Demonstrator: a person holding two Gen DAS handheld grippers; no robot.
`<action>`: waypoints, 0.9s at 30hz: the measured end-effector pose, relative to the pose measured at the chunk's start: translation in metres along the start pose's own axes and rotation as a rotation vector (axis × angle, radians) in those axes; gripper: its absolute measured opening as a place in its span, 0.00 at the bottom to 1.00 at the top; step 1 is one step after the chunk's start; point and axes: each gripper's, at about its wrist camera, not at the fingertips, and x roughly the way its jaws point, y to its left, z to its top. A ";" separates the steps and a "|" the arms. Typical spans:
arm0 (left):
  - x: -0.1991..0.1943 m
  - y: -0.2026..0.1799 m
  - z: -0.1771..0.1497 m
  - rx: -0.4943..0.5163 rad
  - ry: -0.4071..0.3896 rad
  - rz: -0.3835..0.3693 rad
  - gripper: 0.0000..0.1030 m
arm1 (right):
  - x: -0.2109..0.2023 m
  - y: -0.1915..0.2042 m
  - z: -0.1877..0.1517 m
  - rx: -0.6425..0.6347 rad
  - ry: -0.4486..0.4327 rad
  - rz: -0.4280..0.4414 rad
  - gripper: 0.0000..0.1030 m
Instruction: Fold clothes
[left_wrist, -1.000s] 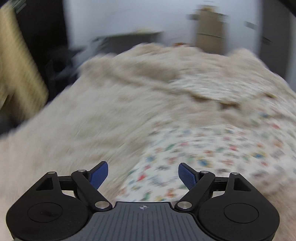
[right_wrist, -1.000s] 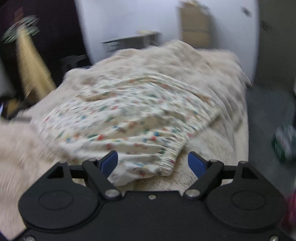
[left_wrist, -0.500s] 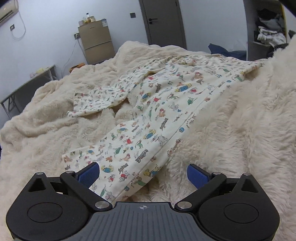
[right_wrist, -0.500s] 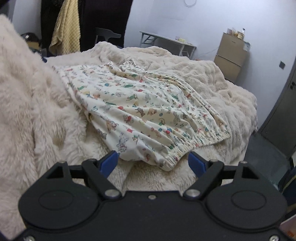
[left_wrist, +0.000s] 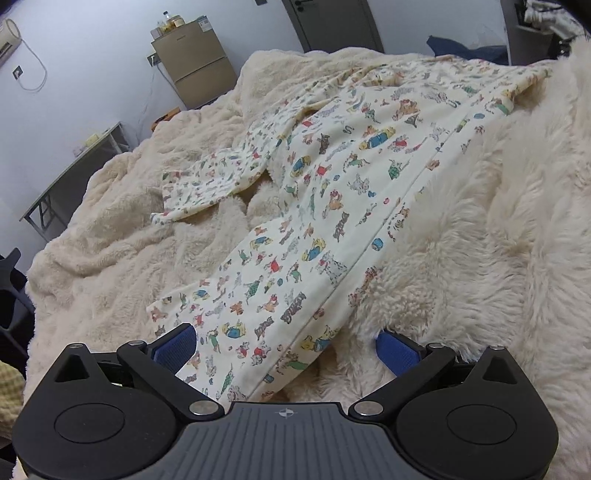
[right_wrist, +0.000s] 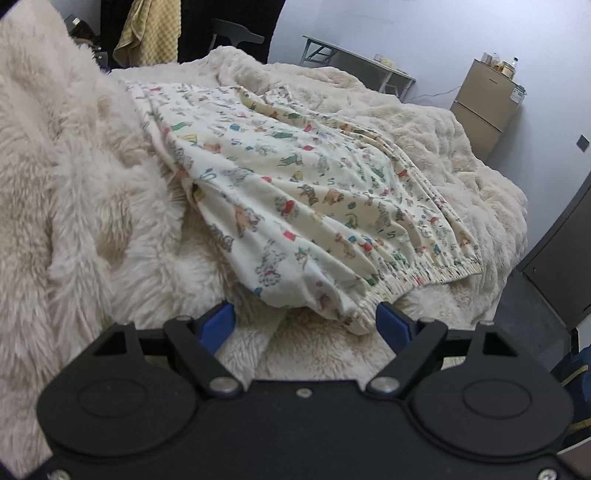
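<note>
Cream pyjama trousers (left_wrist: 332, 206) with a small animal print lie spread on a fluffy cream blanket (left_wrist: 110, 251). My left gripper (left_wrist: 284, 347) hangs just over one leg's hem (left_wrist: 236, 350); its jaws are opening, and the cloth lies between the blue pads (left_wrist: 173, 345) without being pressed. The other leg (left_wrist: 210, 181) is bent off to the left. In the right wrist view the trousers (right_wrist: 314, 206) end in an elastic waistband (right_wrist: 424, 280). My right gripper (right_wrist: 306, 323) stands open at the near corner of that waistband, not gripping it.
The blanket (right_wrist: 92, 221) covers the whole bed and bulges high beside each gripper. A tan cabinet (left_wrist: 194, 70) and a grey table (left_wrist: 74, 170) stand by the far wall. A yellow cloth (right_wrist: 147, 33) hangs behind the bed, and a dark cabinet (right_wrist: 554, 266) is at the right.
Both views have rolled and gone from blurred to sharp. The left jaws have spread wider and come nearer the leg hem. The right gripper has sunk closer to the waistband corner.
</note>
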 end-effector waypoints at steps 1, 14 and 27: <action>0.001 -0.001 0.000 0.005 0.001 0.000 1.00 | 0.000 0.001 0.000 -0.002 0.001 0.000 0.80; 0.003 -0.003 -0.004 0.055 -0.073 -0.032 1.00 | 0.006 -0.006 -0.004 0.027 -0.002 0.078 0.80; 0.009 -0.009 0.000 0.059 -0.014 -0.036 1.00 | 0.014 0.001 -0.005 0.001 0.030 0.092 0.81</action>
